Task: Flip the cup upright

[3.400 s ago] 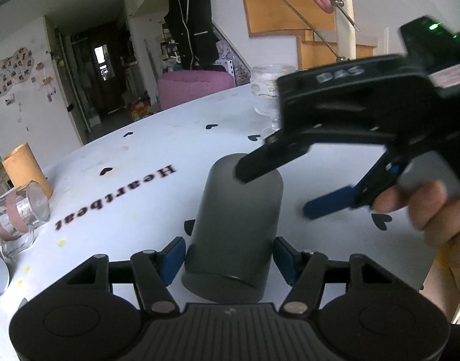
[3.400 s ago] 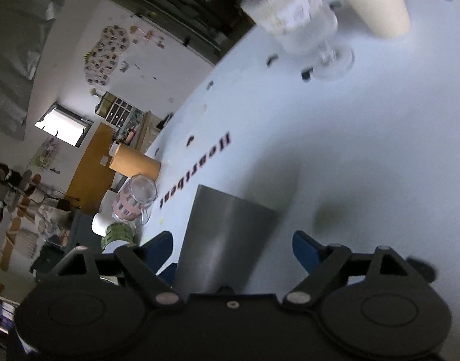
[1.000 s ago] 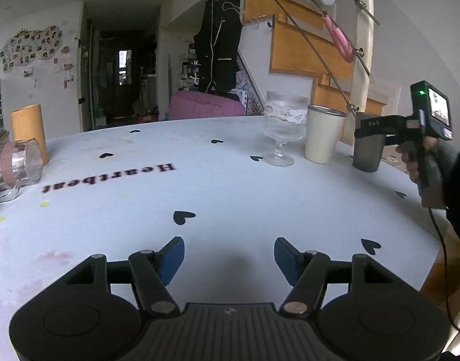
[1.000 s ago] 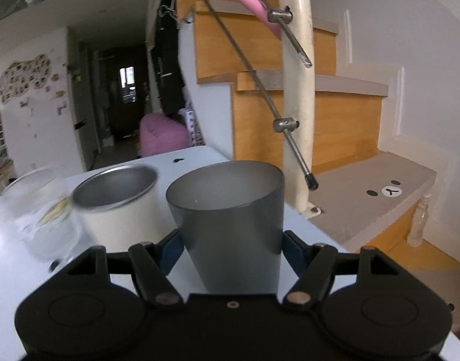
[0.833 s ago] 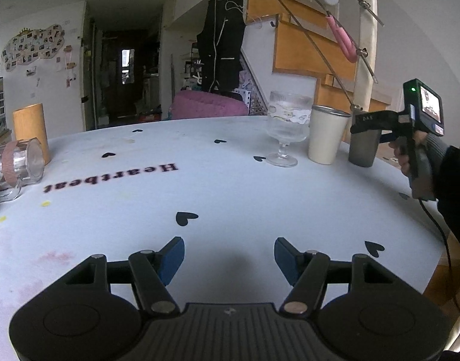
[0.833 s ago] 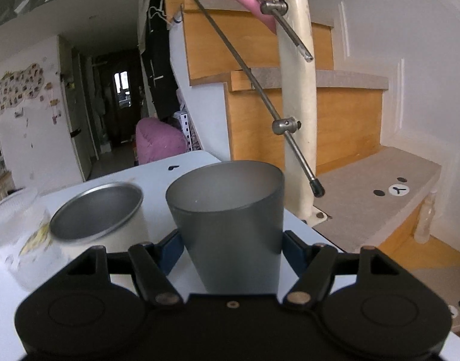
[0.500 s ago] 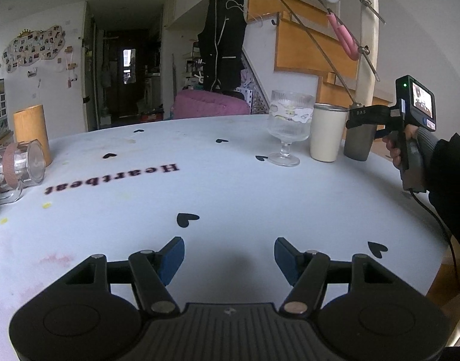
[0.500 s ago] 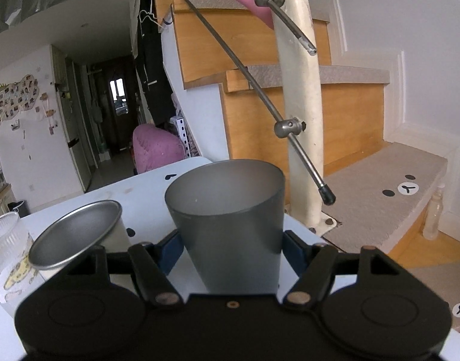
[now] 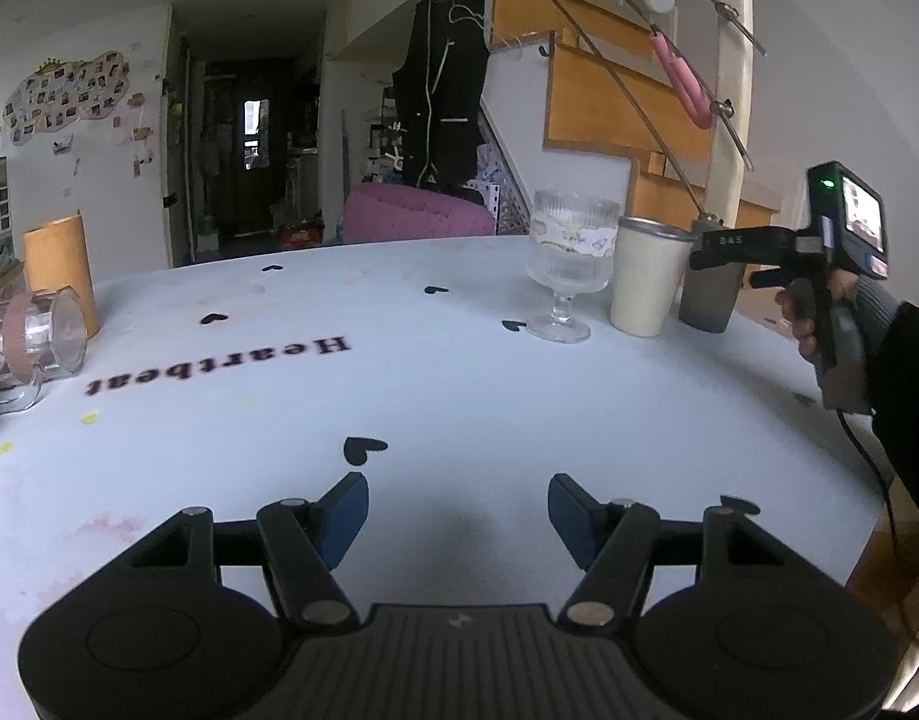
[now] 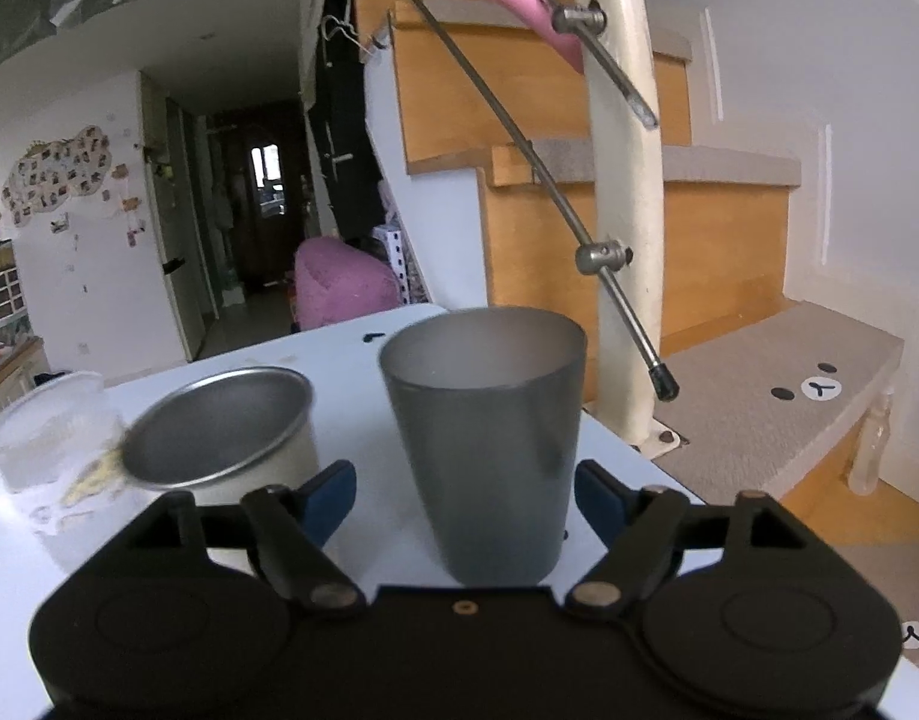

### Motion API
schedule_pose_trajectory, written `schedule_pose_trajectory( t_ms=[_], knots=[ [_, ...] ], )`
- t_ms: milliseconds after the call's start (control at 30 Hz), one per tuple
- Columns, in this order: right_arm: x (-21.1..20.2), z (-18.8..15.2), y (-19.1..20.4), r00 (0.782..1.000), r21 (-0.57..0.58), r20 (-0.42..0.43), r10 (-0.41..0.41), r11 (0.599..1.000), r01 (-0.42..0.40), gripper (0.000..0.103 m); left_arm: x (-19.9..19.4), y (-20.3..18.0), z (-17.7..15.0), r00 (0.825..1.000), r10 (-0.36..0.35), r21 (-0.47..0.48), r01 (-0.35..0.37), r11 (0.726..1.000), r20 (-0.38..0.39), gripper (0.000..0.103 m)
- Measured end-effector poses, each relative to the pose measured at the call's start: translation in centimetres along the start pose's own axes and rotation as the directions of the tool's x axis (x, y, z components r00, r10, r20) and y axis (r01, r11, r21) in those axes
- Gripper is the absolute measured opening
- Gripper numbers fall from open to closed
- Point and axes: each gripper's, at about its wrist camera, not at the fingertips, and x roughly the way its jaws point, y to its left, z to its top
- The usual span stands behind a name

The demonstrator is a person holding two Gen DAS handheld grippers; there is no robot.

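From my left wrist camera, I see the left tool (image 9: pixel 458 510) low over the pale worktop (image 9: pixel 459 396), its two blue-padded fingers spread wide with nothing between them. The worktop is printed with small black hearts and the word "Heartbeat". At the far right edge stands the grey cup (image 9: pixel 708 300), upright with its mouth up. Just left of it is a cream tumbler (image 9: pixel 645 279), and left of that a ribbed stemmed glass (image 9: pixel 570 267). The right tool (image 9: pixel 738 252) reaches in from the right at the cup's upper half, gripped by my hand (image 9: pixel 819 315); from this side I cannot tell whether its fingers touch the cup. On the far left, a clear jar (image 9: pixel 30 333) lies on its side beside an upright tan cylinder (image 9: pixel 60 270).

From my right wrist camera, the grey cup (image 10: pixel 486 438) stands upright on the worktop (image 10: pixel 369 534) near its corner, mouth open to the top, in the middle of the view. The right tool (image 10: pixel 465 495) has its blue pads spread on either side of the cup, with a clear gap showing between each pad and the cup wall. The cream tumbler (image 10: pixel 225 435) sits just to the left, its metal interior visible, and the stemmed glass (image 10: pixel 51 432) is a blur beyond it. A wooden staircase (image 10: pixel 609 228) rises behind.
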Motion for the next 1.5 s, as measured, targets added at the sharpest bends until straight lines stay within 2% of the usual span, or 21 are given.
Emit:
schedule_pose_trajectory(
  t_ms=[133,267,467,700,900,1100,1367,1500],
  knots=[
    [-3.2,0.0,0.2,1.000,0.006,0.015,0.008,1.000,-0.008,0.085,-0.5,-0.1,0.7,1.000,-0.001,-0.024,0.001,1.000,0.003,0.067],
    [-7.7,-0.6,1.0,0.998,-0.011,0.014,0.066,0.998,-0.066,0.091,-1.1,-0.4,1.5,1.000,-0.002,-0.036,0.002,0.999,0.011,0.067],
    [-13.4,-2.1,2.4,0.997,-0.043,0.029,0.073,0.996,-0.072,0.092,-2.4,-1.1,3.1,1.000,0.004,-0.052,-0.003,0.999,0.017,0.072],
    [-18.7,-3.1,2.8,0.996,-0.018,0.066,0.061,0.998,-0.060,0.098,-3.5,-1.9,4.9,1.000,0.016,-0.062,-0.015,0.998,0.015,0.079],
    [-21.9,-3.4,3.3,0.995,-0.037,0.080,0.061,0.998,-0.058,0.101,-4.8,-2.5,6.0,0.999,0.021,-0.081,-0.018,0.997,0.037,0.089],
    [-24.6,-4.3,4.1,0.993,-0.078,0.092,0.071,0.995,-0.064,0.103,-6.3,-3.1,6.3,0.997,0.036,-0.094,-0.030,0.995,0.064,0.103],
    [-26.2,-5.0,4.4,0.993,-0.085,0.085,0.082,0.994,-0.075,0.103,-7.2,-4.1,6.0,0.996,0.063,-0.097,-0.058,0.994,0.056,0.103],
    [-26.8,-5.2,4.8,0.995,-0.110,0.075,0.062,0.992,-0.054,0.103,-7.4,-4.4,5.6,0.995,0.093,-0.094,-0.089,0.992,0.045,0.103]
  ],
)
